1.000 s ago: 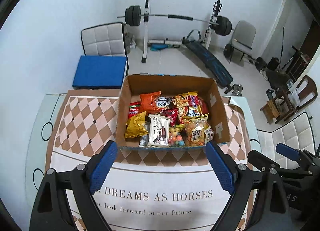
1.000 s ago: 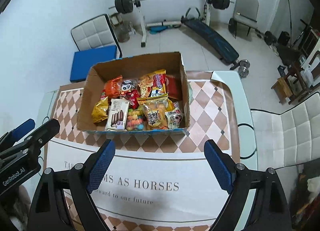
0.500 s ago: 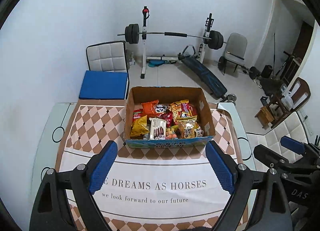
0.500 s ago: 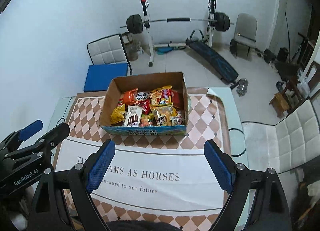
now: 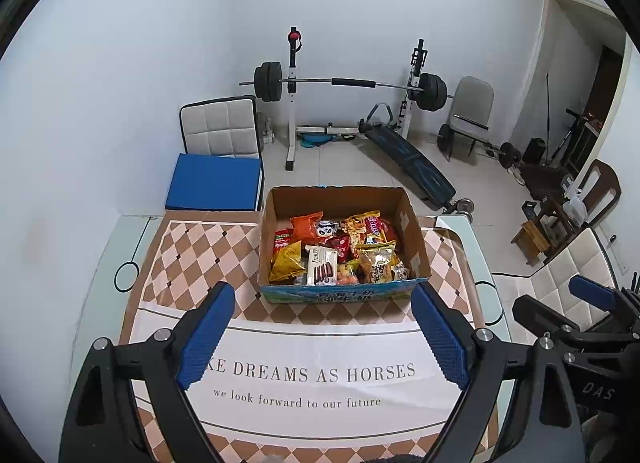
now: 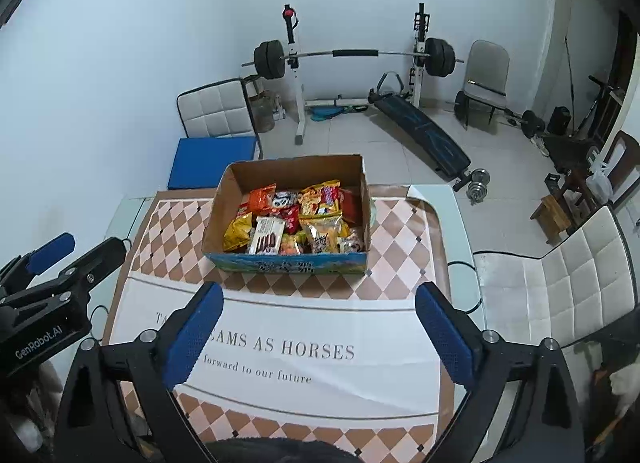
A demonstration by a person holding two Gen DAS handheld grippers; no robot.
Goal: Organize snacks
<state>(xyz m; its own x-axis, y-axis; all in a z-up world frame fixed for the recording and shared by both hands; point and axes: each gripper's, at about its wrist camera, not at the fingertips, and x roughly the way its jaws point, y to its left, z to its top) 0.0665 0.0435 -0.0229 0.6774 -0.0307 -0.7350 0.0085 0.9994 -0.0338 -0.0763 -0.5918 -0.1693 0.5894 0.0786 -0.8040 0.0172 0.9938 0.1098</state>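
An open cardboard box [image 5: 416, 239] [image 6: 224, 199] stands at the far middle of the table, filled with several snack packets: a yellow bag [image 5: 287, 263], a white Franzzi packet [image 5: 321, 266], an orange bag [image 5: 306, 225]. My left gripper [image 5: 322, 327] is open and empty, held above the cloth well short of the box. My right gripper [image 6: 318, 323] is also open and empty, equally far back. Each gripper shows at the edge of the other's view.
The table carries a checkered cloth with printed text [image 5: 304, 375]. A blue-cushioned chair [image 5: 218, 181] stands behind the table, a white chair [image 6: 560, 291] to the right. A barbell rack and bench [image 5: 344, 103] stand at the back wall.
Both grippers have pulled back and up from the box, which now looks smaller and farther away. Both stay open and empty.
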